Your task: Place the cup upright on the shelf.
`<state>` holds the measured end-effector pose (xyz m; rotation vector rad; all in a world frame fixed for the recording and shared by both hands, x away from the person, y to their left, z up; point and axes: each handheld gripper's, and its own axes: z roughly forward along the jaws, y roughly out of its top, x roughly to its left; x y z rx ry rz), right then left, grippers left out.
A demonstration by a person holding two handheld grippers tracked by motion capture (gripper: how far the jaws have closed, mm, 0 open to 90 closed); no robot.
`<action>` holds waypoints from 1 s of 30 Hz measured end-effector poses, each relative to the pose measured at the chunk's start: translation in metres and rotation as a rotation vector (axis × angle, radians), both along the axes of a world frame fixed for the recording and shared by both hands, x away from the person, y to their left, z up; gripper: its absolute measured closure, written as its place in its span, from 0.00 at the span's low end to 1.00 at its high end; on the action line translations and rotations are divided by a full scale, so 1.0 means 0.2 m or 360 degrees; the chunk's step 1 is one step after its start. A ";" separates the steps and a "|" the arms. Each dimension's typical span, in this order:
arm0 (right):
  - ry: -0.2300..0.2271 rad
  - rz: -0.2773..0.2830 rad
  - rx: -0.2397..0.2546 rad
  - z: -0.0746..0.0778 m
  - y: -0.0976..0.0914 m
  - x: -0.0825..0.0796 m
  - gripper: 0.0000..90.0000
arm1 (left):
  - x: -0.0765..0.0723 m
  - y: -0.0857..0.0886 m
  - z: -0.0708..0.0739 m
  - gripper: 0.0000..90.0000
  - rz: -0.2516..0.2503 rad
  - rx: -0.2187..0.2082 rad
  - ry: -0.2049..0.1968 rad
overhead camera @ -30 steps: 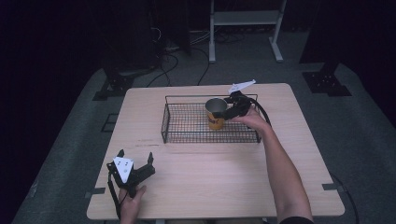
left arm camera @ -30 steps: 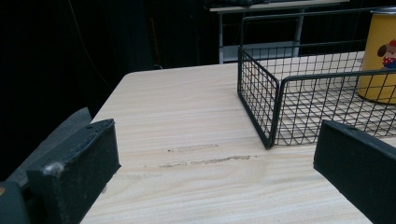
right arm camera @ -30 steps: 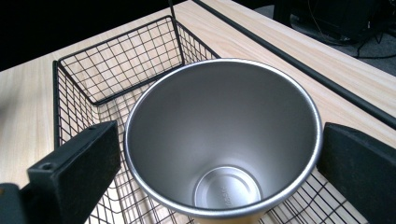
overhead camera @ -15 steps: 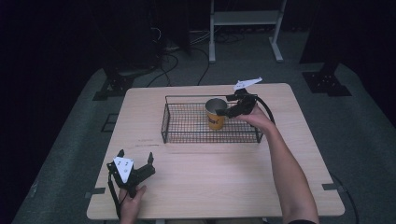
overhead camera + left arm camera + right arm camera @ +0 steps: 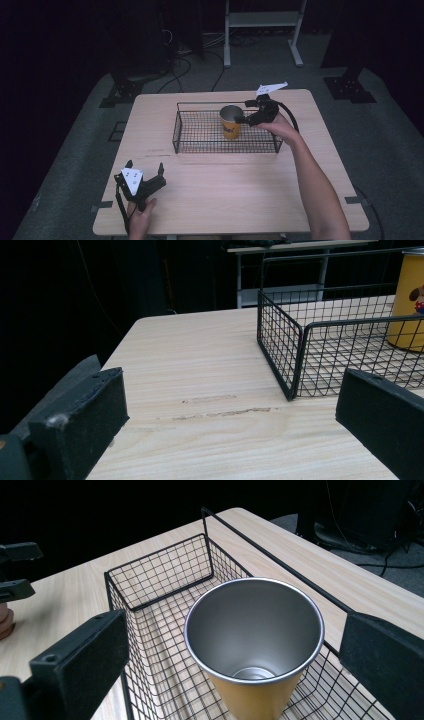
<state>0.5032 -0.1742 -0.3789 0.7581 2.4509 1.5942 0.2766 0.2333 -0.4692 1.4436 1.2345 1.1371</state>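
your right gripper (image 5: 248, 116) hangs jaws apart around the upright yellow cup (image 5: 230, 122) in the wire basket (image 5: 200, 148), seemingly to grab or free it, while your left gripper (image 5: 145, 174) rests on the table (image 5: 225, 190), jaws apart, out of the way.

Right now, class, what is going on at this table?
A person holds a gripper in each hand. The right gripper is open beside a yellow cup standing upright in the wire basket, its jaws on either side of the rim without gripping. The left gripper rests open near the table's front edge.
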 end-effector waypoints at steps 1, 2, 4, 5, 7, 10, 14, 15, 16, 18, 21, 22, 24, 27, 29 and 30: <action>0.0003 0.0005 0.0002 0.00 0.00 0.00 0.00 | 0.00 0.00 0.00 0.00 -0.0001 -0.0002 0.0002; 0.0001 0.0013 0.0003 0.00 -0.01 -0.01 0.00 | 0.00 0.00 0.00 0.00 -0.0005 -0.0001 0.0003; -0.0005 0.0013 -0.0001 0.01 -0.02 -0.02 0.00 | -0.01 0.00 0.00 0.00 -0.0010 0.0000 0.0001; -0.0007 0.0012 0.0007 0.01 -0.02 -0.03 0.00 | -0.01 0.00 0.00 0.00 -0.0013 0.0002 0.0001; 0.0002 0.0022 0.0000 0.01 -0.03 -0.04 0.00 | -0.01 0.00 0.00 0.00 -0.0012 0.0004 -0.0001; 0.0003 0.0031 -0.0004 0.02 -0.04 -0.06 0.00 | -0.01 0.00 0.00 0.00 -0.0014 0.0004 -0.0001; -0.0013 0.0043 0.0001 0.05 -0.04 -0.08 0.00 | -0.01 0.00 0.00 0.00 -0.0014 -0.0004 -0.0001; -0.0016 0.0047 0.0008 0.05 -0.04 -0.08 0.00 | -0.01 0.00 0.00 0.00 -0.0014 -0.0004 -0.0001; -0.0021 0.0051 0.0006 0.06 -0.04 -0.08 0.00 | -0.01 0.00 0.00 0.00 -0.0015 -0.0004 -0.0001; -0.0025 0.0060 0.0000 0.07 -0.03 -0.09 0.00 | -0.01 0.00 0.00 0.00 -0.0015 0.0002 0.0002; -0.0032 0.0080 -0.0022 0.07 -0.03 -0.11 0.00 | -0.01 0.00 0.00 0.00 -0.0015 0.0003 0.0001; -0.0034 0.0083 -0.0027 0.08 -0.03 -0.12 0.00 | -0.01 0.00 0.00 0.00 -0.0015 0.0004 0.0000; -0.0041 0.0085 -0.0018 0.08 -0.04 -0.13 0.00 | -0.01 0.00 0.00 0.00 -0.0014 0.0003 0.0002; -0.0039 0.0079 -0.0001 0.08 -0.06 -0.14 0.00 | -0.01 0.00 0.00 0.00 -0.0013 0.0003 0.0002; -0.0041 0.0078 0.0009 0.08 -0.08 -0.15 0.00 | -0.01 0.00 0.00 0.00 -0.0014 0.0006 0.0003; -0.0041 0.0077 0.0014 0.07 -0.08 -0.16 0.00 | -0.01 0.00 0.00 0.00 -0.0013 0.0004 0.0001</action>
